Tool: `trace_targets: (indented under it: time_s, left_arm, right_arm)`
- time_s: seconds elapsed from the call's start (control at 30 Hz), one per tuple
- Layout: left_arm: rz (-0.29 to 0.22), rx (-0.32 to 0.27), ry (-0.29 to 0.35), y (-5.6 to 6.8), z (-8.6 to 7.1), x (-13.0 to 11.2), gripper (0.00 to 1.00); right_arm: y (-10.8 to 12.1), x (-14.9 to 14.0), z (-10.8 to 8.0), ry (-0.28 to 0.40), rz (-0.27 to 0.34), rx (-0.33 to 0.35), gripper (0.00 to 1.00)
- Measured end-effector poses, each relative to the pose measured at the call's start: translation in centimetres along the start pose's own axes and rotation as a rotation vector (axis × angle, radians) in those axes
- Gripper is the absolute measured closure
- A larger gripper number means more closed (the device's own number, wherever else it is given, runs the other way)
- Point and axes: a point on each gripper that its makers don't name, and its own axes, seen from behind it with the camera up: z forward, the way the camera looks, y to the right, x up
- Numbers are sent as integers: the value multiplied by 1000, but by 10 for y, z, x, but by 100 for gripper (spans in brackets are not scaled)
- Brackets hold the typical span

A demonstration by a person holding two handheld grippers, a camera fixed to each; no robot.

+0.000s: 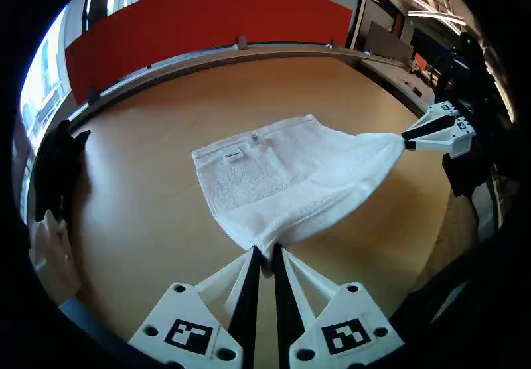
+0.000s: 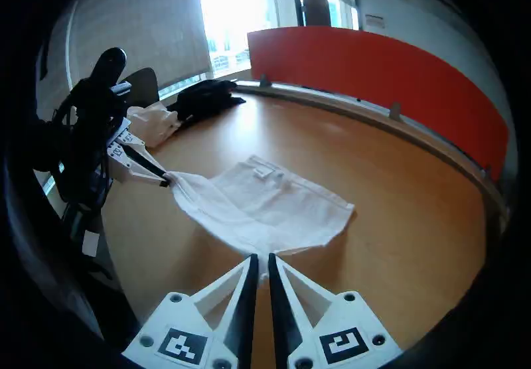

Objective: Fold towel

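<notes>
On the wooden counter (image 1: 152, 143) lies a white terry towel (image 1: 285, 176), mostly flat, with that nubby looped texture. Its far end is squared off, and the near edge is pulled into two points, one at each gripper. Label-wise, two little sewn-on tags (image 1: 233, 154) sit near the far hem, one wider, one tiny, and the print on them is way too small to read, so no brand from me. The left gripper (image 1: 265, 263) is white plastic with black inner faces, long tapered wedge fingers, and a square black-and-white marker (image 1: 192, 336) on each finger base. Its fingers are pinched nearly together, with just a thin slit left, and a towel corner is clamped right at the tips. The right gripper (image 1: 406, 141) shows off to the side in the left gripper view, likewise closed down on the other stretched corner, with the cloth drawn taut into a point there. Same deal from the right gripper view: the right gripper (image 2: 261, 266) is squeezed onto a bunched bit of towel (image 2: 265, 210), and the left gripper (image 2: 164, 180) nips its corner farther off. The counter is smooth orange-brown wood with a curved edge, and a flat red divider panel (image 1: 199, 24) stands along the back. A black bundle (image 2: 202, 97) and a cream cloth (image 2: 156, 120) sit near the window (image 2: 235, 17).
</notes>
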Motion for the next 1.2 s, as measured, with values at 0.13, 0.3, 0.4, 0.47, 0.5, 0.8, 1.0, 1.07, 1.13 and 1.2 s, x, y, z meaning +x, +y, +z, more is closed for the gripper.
trace_targets:
  time_s: [0.13, 0.3, 0.4, 0.47, 0.5, 0.8, 1.0, 1.07, 1.13, 1.2]
  left_arm:
    - [-8, -5, 0, 5, -11, 3, 86]
    - [-27, -11, -3, 12, -23, 4, 86]
    - [-43, -15, -10, 18, -30, 1, 86]
    - [-51, -16, -9, 20, -34, -1, 86]
    - [-55, -16, -9, 21, -36, -2, 86]
    - [-74, -17, -13, 25, -37, -6, 86]
    - [-72, -15, -12, 22, -35, -3, 86]
    - [-73, -13, -12, 20, -32, -1, 86]
    - [-77, -9, -12, 18, -28, 2, 86]
    - [-83, -5, -12, 15, -24, 5, 86]
  right_arm:
    - [-5, 4, -12, -1, 2, 5, 88]
    - [-10, 5, -23, -9, -1, 8, 88]
    - [-13, 3, -28, -18, -6, 11, 88]
    - [-15, 2, -30, -22, -8, 15, 88]
    - [-16, 2, -31, -24, -9, 17, 88]
    - [-14, 1, -30, -30, -15, 19, 88]
    - [-12, 2, -27, -30, -18, 16, 88]
    - [-10, 3, -24, -30, -20, 15, 88]
    - [-7, 4, -20, -31, -21, 15, 88]
    - [-3, 5, -16, -32, -19, 15, 88]
